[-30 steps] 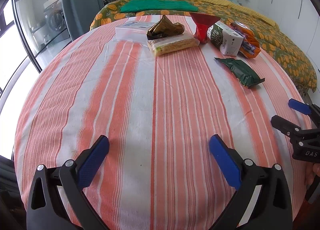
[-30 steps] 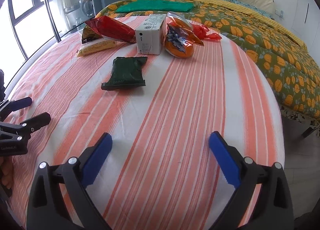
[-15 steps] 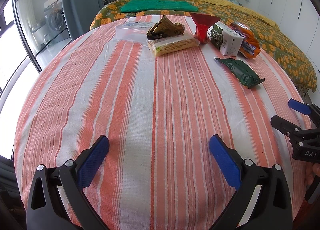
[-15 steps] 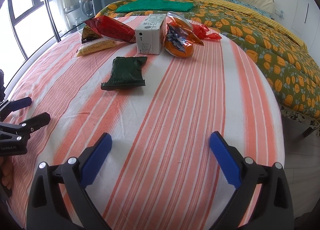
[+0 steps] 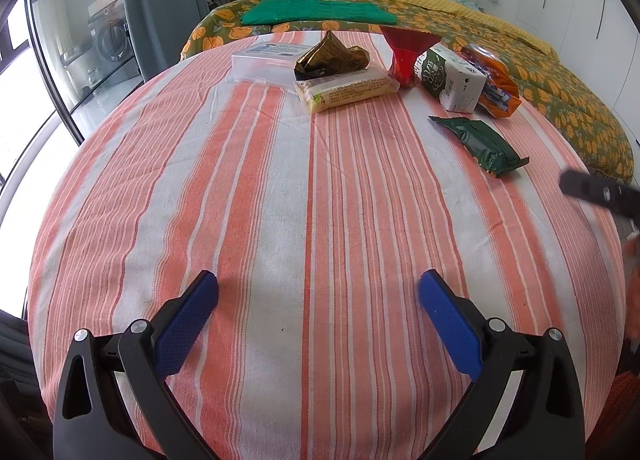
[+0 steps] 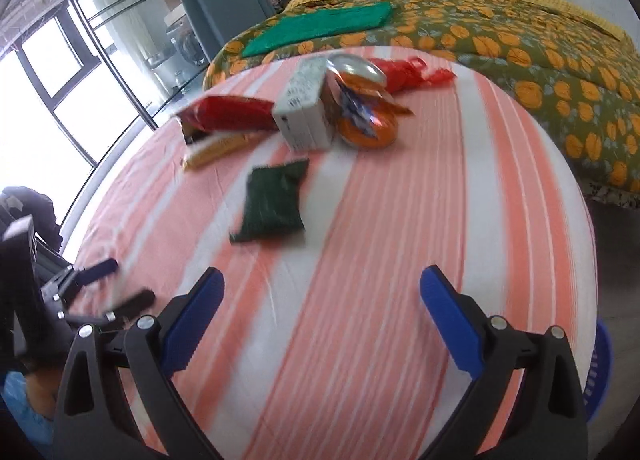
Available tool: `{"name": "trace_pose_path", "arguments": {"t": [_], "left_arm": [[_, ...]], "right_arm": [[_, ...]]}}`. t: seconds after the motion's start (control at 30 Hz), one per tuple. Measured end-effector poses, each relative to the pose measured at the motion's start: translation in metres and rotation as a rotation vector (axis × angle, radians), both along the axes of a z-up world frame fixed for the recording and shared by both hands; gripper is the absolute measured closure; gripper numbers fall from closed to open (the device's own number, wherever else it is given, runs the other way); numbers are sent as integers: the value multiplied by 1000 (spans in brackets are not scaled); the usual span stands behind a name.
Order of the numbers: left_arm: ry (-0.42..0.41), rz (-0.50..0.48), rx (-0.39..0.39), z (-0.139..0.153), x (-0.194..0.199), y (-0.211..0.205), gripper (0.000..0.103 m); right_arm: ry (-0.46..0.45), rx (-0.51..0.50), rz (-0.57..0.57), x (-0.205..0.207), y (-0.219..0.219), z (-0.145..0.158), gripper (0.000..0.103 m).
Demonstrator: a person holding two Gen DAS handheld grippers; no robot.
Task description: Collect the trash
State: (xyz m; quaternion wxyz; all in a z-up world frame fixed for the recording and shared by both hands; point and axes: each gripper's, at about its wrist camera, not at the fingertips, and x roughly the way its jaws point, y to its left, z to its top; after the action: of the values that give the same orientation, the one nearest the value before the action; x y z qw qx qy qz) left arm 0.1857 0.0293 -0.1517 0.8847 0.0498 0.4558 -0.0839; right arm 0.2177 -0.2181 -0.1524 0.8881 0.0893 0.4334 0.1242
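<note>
Trash lies at the far side of the striped table (image 5: 280, 200): a dark green wrapper (image 5: 478, 142) (image 6: 274, 200), a white carton (image 5: 452, 78) (image 6: 306, 112), an orange snack bag (image 5: 494, 82) (image 6: 366, 116), a red bag (image 5: 406, 50) (image 6: 228, 114), a yellow biscuit pack (image 5: 346, 90) (image 6: 216, 148) and a crumpled brown wrapper (image 5: 330, 56). My left gripper (image 5: 318, 314) is open and empty over the near table. My right gripper (image 6: 322, 310) is open and empty, the green wrapper ahead of it. One of its fingers (image 5: 592, 192) shows blurred at the right edge of the left wrist view.
A clear plastic box (image 5: 268, 60) stands at the table's far left. A bed (image 5: 520, 56) with a flowered cover and a green cloth (image 5: 316, 10) lies behind the table. A glass door (image 5: 60, 60) is at left. A blue basket rim (image 6: 600, 372) shows low right.
My right gripper has moved forward and upward over the table, and its view is now motion-blurred and tilted. My left gripper has stayed put. Both stay open.
</note>
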Motion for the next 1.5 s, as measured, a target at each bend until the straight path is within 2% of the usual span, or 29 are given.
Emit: {"name": "trace_pose_path", "arguments": {"t": [0.1,0.23,0.27,0.33,0.4,0.57,0.67,0.73,0.8,0.93,1.07,1.17,1.23,1.33,1.4,1.5], "left_arm": [[0,0,0,0,0,0,4],[0,0,0,0,0,0,4],[0,0,0,0,0,0,4],[0,0,1,0,0,0,4],[-1,1,2,0,0,-1,4],[0,-29,-18,2,2,0,4],[-11,-118,-81,9,25,-1,4],[-21,-111,-99,14,53,-2,4],[2,-118,-134,14,80,-4,4],[32,-71,-178,8,132,-7,4],[7,-111,-225,9,152,-15,5],[0,-187,-216,10,152,-26,15],[7,-232,-225,10,142,-30,27],[39,-322,-233,11,121,-35,37],[65,-391,-224,11,100,-39,37],[77,-442,-192,15,79,-44,37]], "right_arm": [[37,-74,66,31,27,4,8],[26,-154,102,53,59,-1,11],[21,-180,101,57,65,-4,16],[29,-215,91,64,70,-11,49],[6,-211,64,59,66,-12,64],[-6,-150,70,15,43,-13,64],[-19,-128,76,-21,29,-16,64],[-42,-122,72,-37,24,-18,64],[-68,-125,70,-43,24,-18,64],[-81,-141,63,-48,26,-18,64],[-76,-99,61,-47,19,-19,64],[-75,-71,58,-47,15,-19,65],[-74,-57,58,-46,13,-20,65],[-74,-45,56,-47,12,-19,65],[-81,-53,52,-48,12,-19,64],[-91,-99,64,-57,16,-17,64]]}}
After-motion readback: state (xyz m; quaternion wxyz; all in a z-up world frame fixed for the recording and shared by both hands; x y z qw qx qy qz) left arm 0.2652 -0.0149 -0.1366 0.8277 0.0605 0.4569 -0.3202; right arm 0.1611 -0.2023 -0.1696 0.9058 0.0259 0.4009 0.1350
